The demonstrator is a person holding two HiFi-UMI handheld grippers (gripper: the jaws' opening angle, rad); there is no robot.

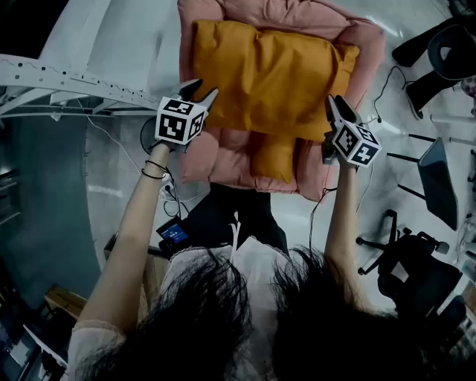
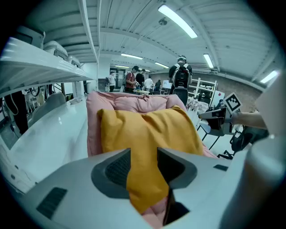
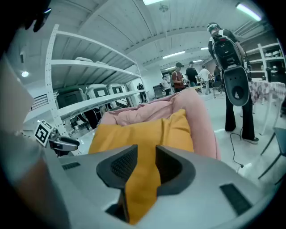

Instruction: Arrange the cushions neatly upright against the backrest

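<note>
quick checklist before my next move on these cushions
1. large orange cushion upright against the pink backrest: ok.
2. second orange cushion, low in front of it, upright: cannot tell.
3. left gripper jaws apart: ok.
4. right gripper jaws apart: ok.
5. fabric free of both jaw gaps: cannot tell, orange fills each gap.

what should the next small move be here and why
Probably lower the right gripper to the small cushion. It and the left gripper both stand open and empty; the big cushion already leans upright against the pink backrest, while the small one sits low in front of it, seemingly not yet upright.
</note>
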